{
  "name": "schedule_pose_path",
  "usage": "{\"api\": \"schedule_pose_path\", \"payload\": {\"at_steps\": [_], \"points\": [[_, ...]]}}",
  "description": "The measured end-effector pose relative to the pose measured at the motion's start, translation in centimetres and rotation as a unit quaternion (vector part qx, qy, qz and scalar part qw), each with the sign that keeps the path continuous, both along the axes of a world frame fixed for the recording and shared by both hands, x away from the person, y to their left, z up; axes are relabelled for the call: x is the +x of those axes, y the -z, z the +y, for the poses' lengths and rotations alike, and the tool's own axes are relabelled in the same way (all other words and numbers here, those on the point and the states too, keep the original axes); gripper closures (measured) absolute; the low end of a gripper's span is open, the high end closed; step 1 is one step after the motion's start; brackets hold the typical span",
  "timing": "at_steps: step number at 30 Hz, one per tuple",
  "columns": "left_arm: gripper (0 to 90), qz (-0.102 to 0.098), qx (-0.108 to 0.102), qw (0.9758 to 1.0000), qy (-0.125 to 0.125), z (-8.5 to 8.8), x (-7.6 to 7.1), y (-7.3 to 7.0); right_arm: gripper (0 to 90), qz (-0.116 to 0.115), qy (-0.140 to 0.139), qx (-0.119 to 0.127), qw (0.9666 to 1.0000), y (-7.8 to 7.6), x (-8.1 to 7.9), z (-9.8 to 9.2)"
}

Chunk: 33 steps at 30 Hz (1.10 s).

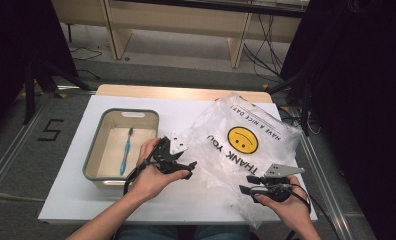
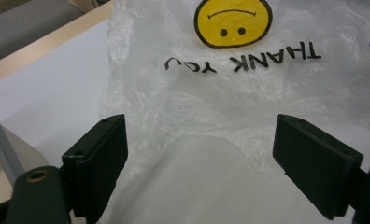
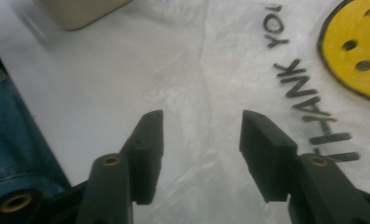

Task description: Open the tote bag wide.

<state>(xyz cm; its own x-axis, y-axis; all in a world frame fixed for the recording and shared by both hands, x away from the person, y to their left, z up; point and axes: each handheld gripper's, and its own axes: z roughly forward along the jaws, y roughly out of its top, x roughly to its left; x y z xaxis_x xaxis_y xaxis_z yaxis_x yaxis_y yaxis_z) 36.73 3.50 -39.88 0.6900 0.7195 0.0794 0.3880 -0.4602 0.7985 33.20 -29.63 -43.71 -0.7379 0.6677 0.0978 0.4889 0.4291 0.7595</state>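
So the plastic bag lies flat and crinkly on the right half of the white surface, smiley and "THANK YOU" print facing up. Left gripper sits right at the bag's left edge, jaws wide with nothing clamped, bag just ahead of them. Right gripper hovers over the bag's near corner, jaws apart and empty too. Left of it all there's a grey bin holding a blue toothbrush.

White table, plastic bag spread flat, grey tub beside it
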Motion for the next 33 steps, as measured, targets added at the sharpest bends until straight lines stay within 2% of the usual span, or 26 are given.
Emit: {"api": "schedule_pose_path", "payload": {"at_steps": [2,8,20,26,33], "points": [[18.3,0.007,0.002,0.9999,0.008,0.1,-0.5,0.5,46.7,-0.014,0.009,-0.003,0.9999,0.0,0.2,0.0],[18.7,0.02,0.001,0.9994,0.028,0.1,-1.7,1.7,42.1,-0.023,0.017,-0.013,0.9995,0.4,0.9,0.5],[20.3,0.033,0.006,0.9968,0.073,0.4,-3.9,3.6,41.3,-0.034,0.023,-0.001,0.9992,0.6,2.2,1.2],[21.1,0.042,0.01,0.9961,0.078,0.8,-4.7,4.8,41.0,-0.037,0.027,0.0,0.999,0.7,2.8,1.6],[21.4,0.046,0.007,0.9958,0.079,0.9,-4.8,5.6,41.3,-0.04,0.026,0.003,0.9989,0.7,3.3,2.0]]}}
